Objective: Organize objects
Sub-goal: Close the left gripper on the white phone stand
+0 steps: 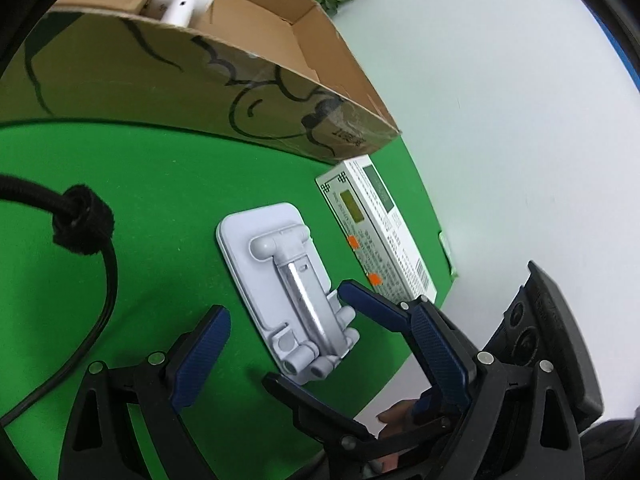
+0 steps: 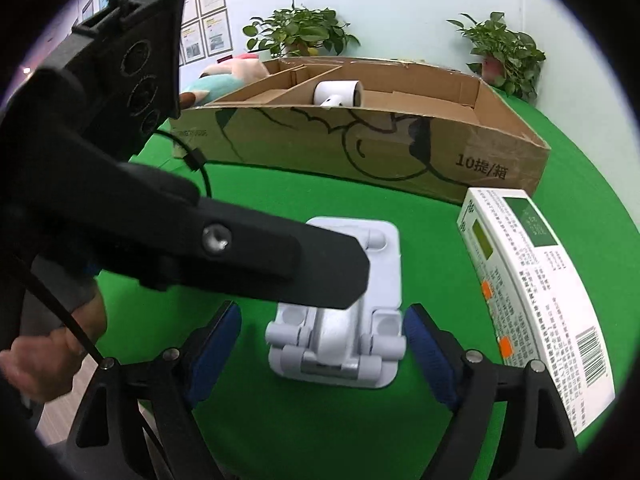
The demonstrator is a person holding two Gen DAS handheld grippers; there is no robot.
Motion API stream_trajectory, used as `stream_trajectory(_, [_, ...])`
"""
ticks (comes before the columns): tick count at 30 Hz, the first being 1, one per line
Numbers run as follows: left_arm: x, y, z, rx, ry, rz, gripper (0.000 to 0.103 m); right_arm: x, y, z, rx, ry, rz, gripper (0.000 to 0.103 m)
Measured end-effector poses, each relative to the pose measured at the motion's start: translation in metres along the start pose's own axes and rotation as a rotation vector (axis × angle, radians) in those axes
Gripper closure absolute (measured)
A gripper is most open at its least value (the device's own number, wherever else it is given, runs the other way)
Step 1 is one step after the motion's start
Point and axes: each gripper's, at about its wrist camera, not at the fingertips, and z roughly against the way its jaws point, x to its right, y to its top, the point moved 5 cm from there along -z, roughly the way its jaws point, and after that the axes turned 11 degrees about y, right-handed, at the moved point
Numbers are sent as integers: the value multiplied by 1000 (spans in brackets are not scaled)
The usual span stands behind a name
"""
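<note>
My right jaws [image 2: 322, 354] stand open around the near, hinged end of the folded white phone stand [image 2: 340, 320], a blue pad just beside each edge but not pressing on it. My left jaws [image 1: 320, 356] are open too and straddle the same stand [image 1: 288, 280] from the other side, one finger [image 2: 280, 264] lying across its middle in the right wrist view. The stand lies flat on the green table [image 2: 280, 432]. Just to its right lies a white printed carton [image 2: 536, 280] with a barcode. Behind both stands an open cardboard box [image 2: 360, 148] with dividers, a white cylindrical gadget [image 2: 338, 94] inside. Beyond the box are two potted plants [image 2: 304, 32] and a plush toy [image 2: 228, 74]. A hand [image 2: 44, 364] grips at the left edge.
</note>
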Motion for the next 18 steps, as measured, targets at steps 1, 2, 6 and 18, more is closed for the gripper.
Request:
stream_trajectory(1, [-1, 0, 0, 1, -7, 12, 12, 1, 1, -2, -11, 3, -4, 20])
stream_trajectory(2, [-2, 0, 1, 4, -17, 28, 13, 1, 1, -3, -20, 11, -8, 21])
stream_trajectory(6, [-4, 1, 0, 9, -6, 35, 25, 1, -3, -6, -49, -7, 5, 28])
stream_trajectory(18, [-7, -2, 0, 34, 43, 32, 47, 9, -3, 0, -46, -2, -85, 36])
